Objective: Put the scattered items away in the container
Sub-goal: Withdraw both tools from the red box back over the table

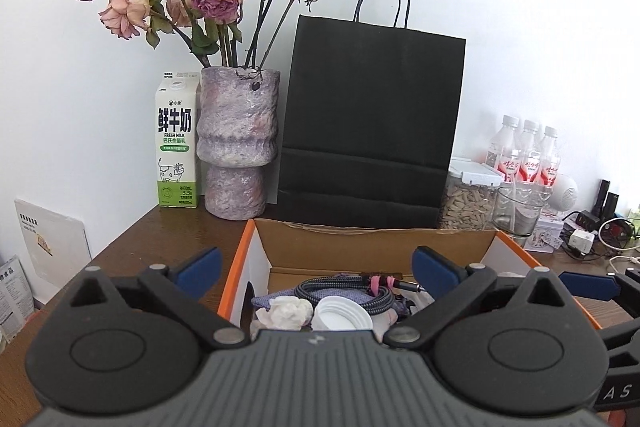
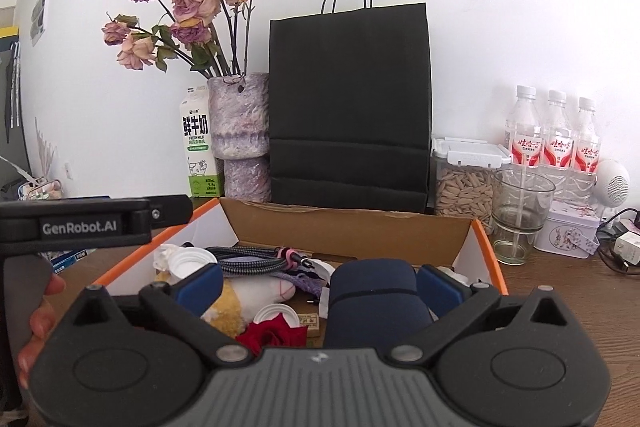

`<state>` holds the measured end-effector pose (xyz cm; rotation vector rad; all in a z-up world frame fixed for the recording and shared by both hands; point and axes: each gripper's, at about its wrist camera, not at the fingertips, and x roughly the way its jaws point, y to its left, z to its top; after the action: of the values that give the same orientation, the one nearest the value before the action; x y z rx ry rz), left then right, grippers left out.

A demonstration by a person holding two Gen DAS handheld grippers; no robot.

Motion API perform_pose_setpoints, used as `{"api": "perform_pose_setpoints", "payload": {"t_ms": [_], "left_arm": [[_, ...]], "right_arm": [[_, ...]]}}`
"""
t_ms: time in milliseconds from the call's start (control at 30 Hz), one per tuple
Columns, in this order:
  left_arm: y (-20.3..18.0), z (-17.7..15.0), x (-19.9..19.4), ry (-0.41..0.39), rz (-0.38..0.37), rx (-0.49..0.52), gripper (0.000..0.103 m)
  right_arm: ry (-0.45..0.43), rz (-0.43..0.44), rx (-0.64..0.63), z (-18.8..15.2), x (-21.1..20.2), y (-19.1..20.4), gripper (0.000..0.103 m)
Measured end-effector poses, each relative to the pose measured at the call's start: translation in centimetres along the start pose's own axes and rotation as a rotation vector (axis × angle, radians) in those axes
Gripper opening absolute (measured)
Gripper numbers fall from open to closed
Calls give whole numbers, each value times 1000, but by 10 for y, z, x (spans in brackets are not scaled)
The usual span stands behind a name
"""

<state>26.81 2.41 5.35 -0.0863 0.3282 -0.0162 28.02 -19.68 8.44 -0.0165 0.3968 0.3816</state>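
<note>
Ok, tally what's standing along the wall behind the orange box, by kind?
Clear plastic water bottles with red labels: 3
Green-and-white milk carton: 1
Mottled purple vase of dried roses: 1
Black paper bag with handles: 1
Clear seed jar with white lid: 1
Total: 7

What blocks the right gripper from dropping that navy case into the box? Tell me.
Nothing visible does. The right gripper is open above the open-topped box, and the navy case already lies inside it beside the right finger, among the cable and red rose.
</note>
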Motion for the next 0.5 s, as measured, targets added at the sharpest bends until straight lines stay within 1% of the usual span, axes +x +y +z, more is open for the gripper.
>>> {"api": "perform_pose_setpoints", "payload": {"t_ms": [133,333,433,500], "left_arm": [[2,-2,-11,-22,-6,4,103],[6,-12,-38,-58,-42,17,103],[10,-19,-50,-62,-40,22,103],[13,-25,-55,-45,-42,17,103]], "right_arm": [[-4,-13,-1,-3,-12,-5,103],[-8,-27,-18,-10,-41,-10,103],[-13,-37,-19,-15,-57,-14,103],[-6,-47,-11,-21,-66,-17,103]]}}
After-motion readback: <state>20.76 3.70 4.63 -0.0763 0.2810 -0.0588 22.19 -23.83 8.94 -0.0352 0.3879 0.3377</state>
